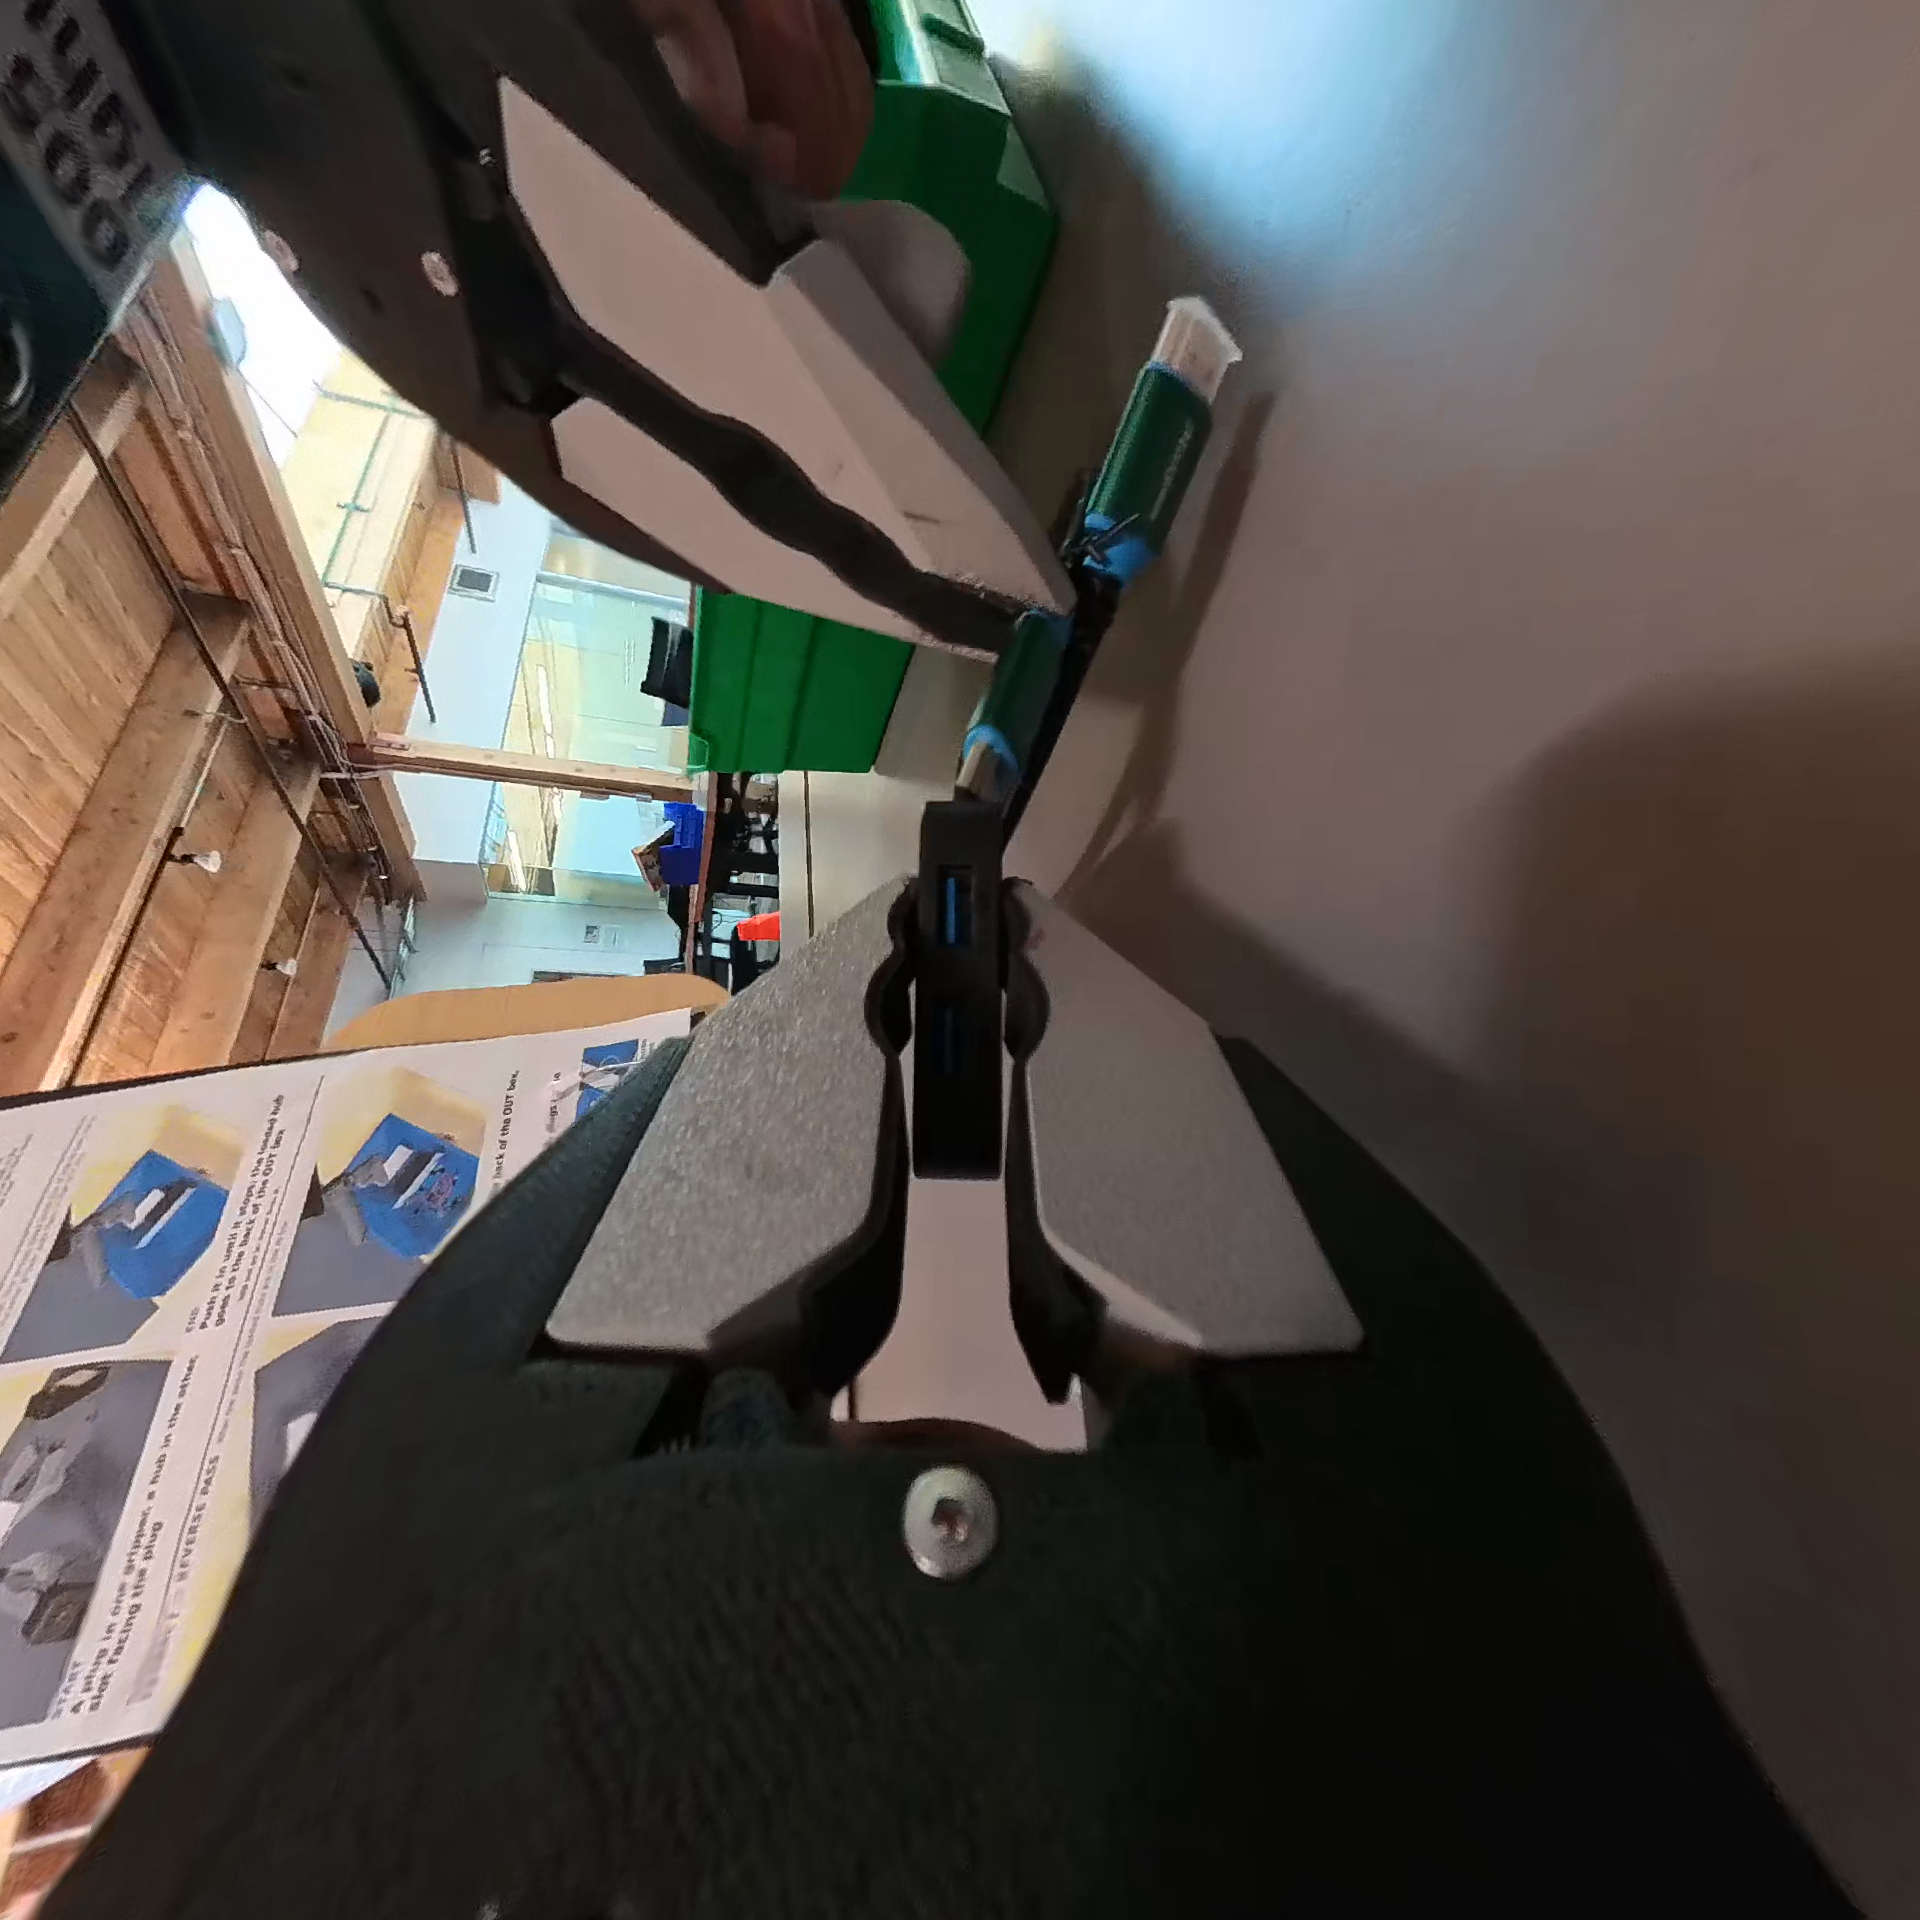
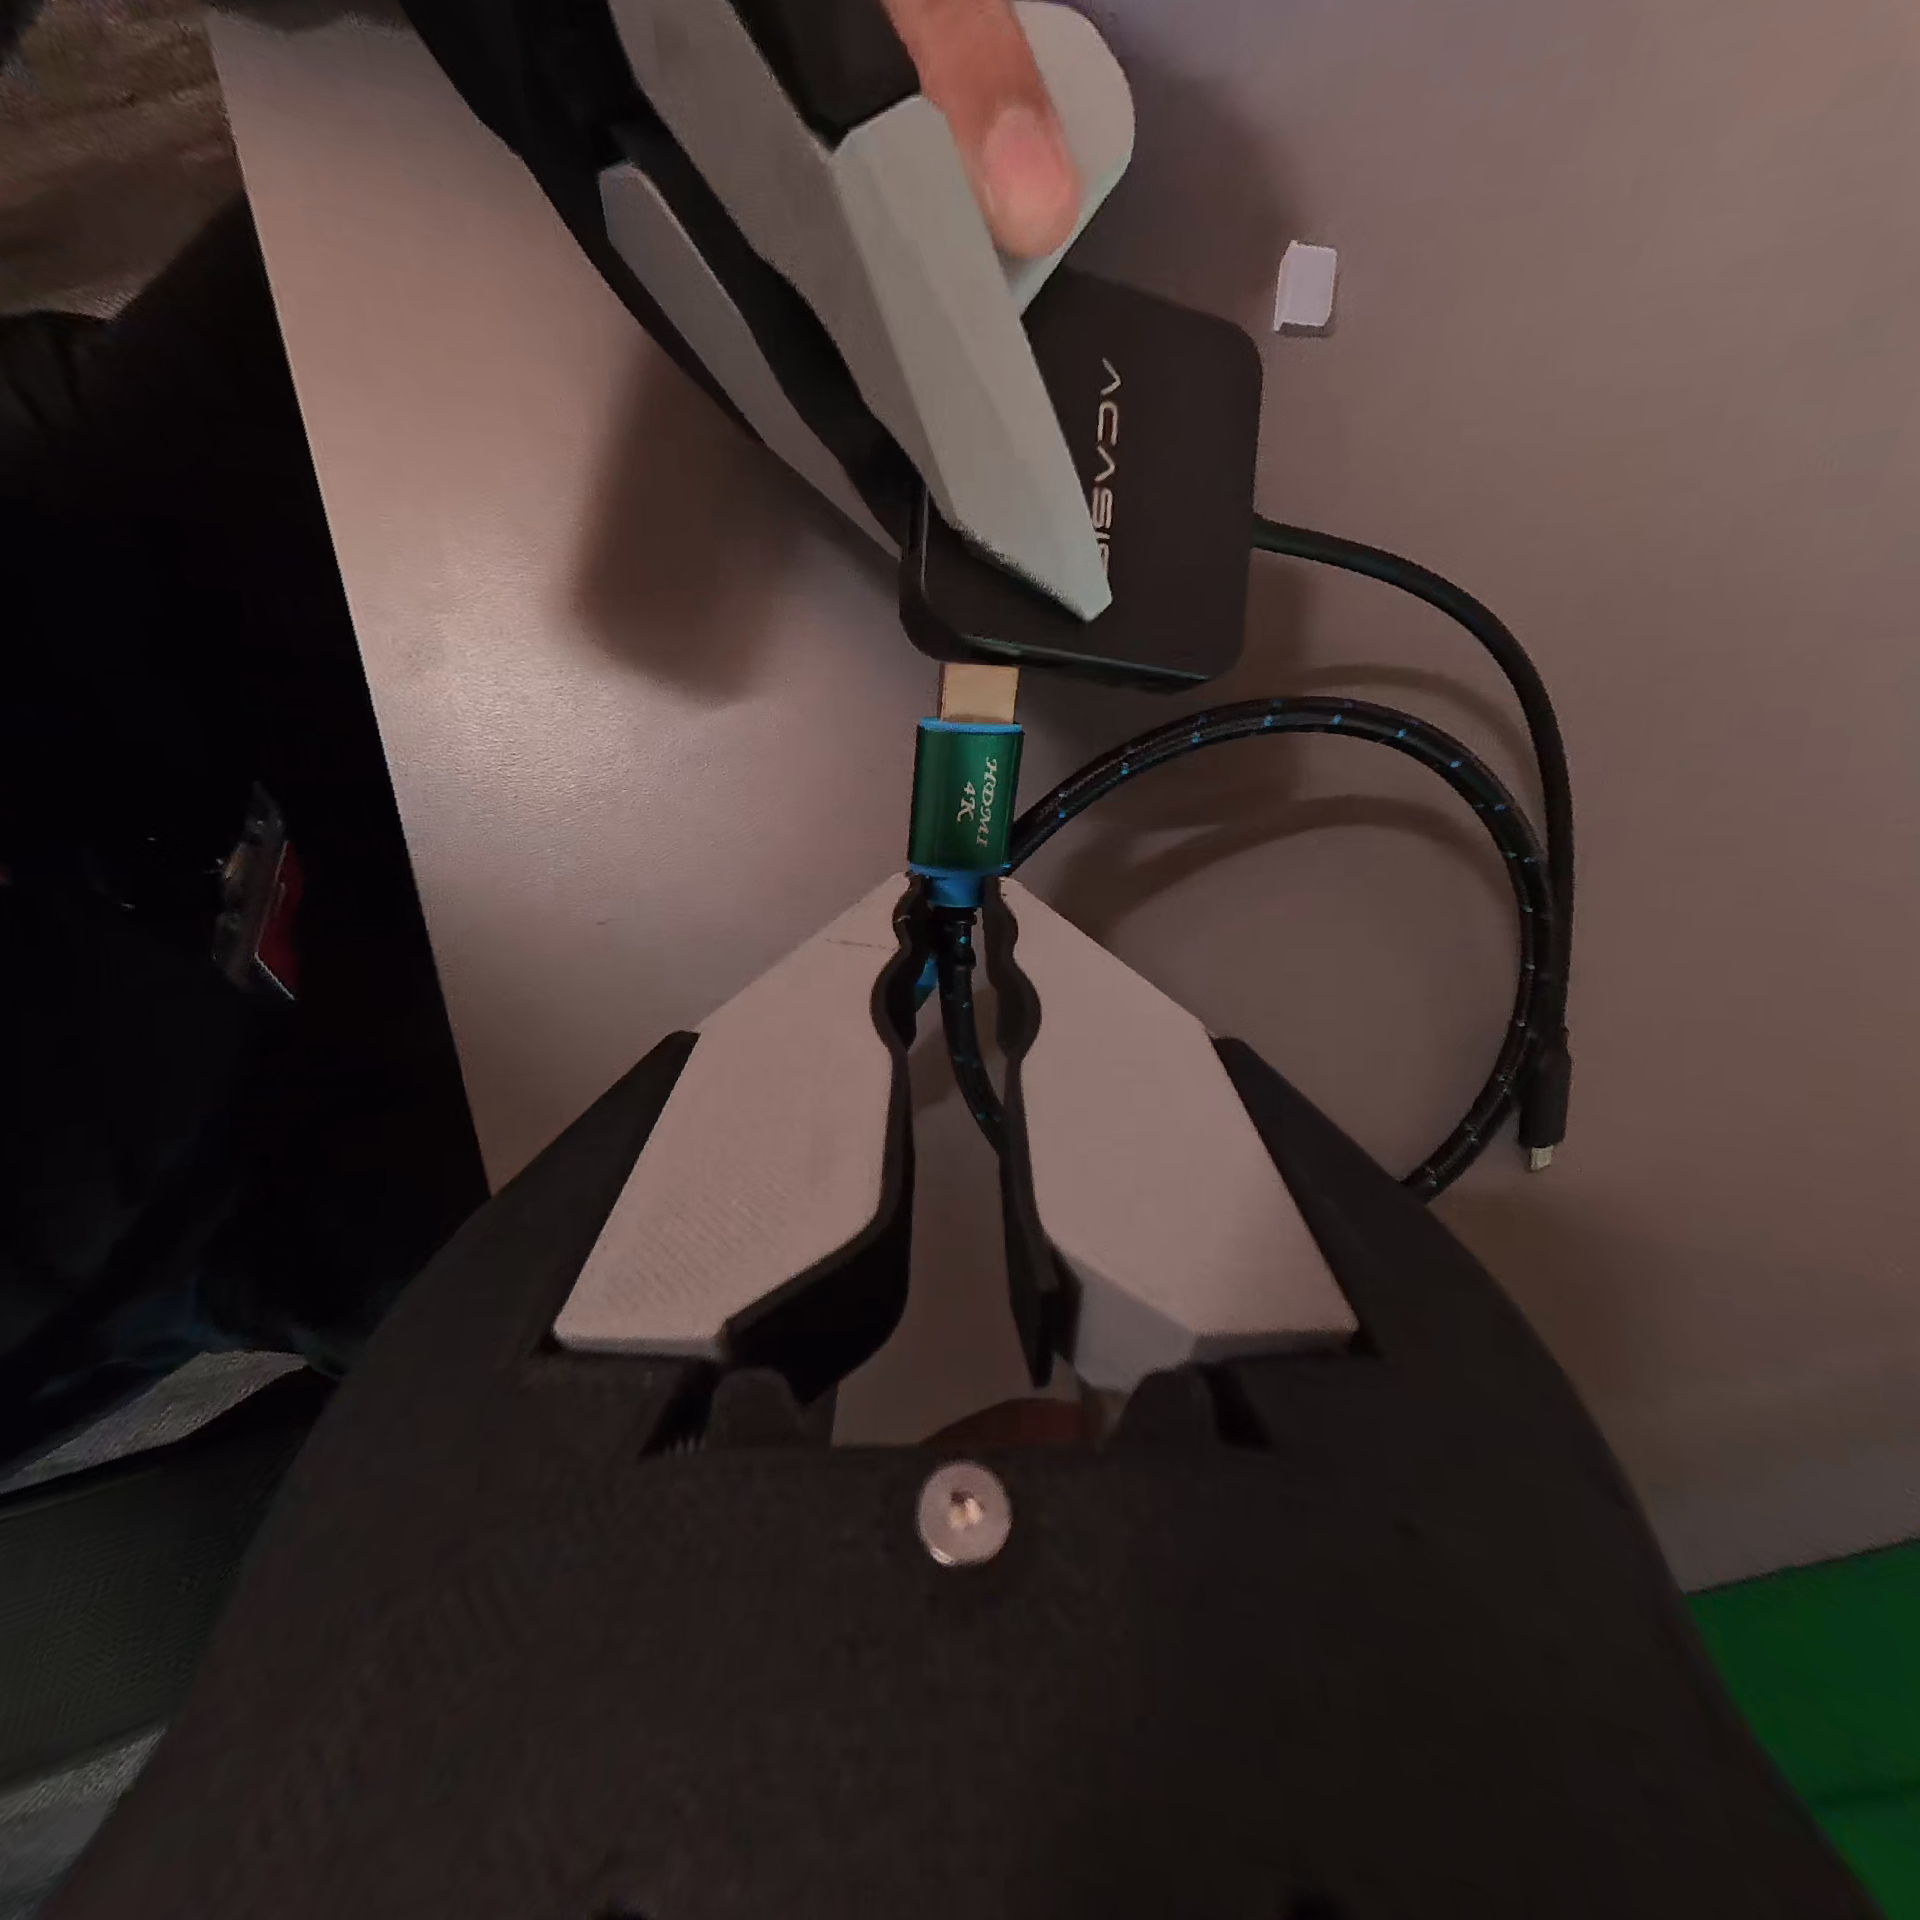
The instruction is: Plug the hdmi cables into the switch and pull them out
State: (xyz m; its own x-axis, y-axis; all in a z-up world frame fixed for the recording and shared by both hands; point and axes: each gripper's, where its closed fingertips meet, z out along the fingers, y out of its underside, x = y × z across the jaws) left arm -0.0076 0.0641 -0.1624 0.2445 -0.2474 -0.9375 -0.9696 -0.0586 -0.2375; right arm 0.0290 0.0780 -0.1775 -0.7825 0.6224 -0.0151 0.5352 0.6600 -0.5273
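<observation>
Here the black switch (image 2: 1143, 488) hangs above the pale counter (image 2: 1558, 312), clenched edge-on in the left tongs (image 1: 958, 904), its blue ports facing that camera. At its near edge sits the green HDMI plug (image 2: 961, 795), metal tip partly inside a port; the right tongs (image 2: 956, 894) grasp the plug's blue collar. The braided cable (image 2: 1351, 727) loops right. Farther off, a second green plug (image 1: 1158, 436) lies beside a green bin (image 1: 935, 208).

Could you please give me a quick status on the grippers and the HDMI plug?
Left gripper shut on the black switch. Right gripper shut on the green HDMI plug. Plug tip at the switch's port, metal showing, not seated. Nothing blocking.
</observation>
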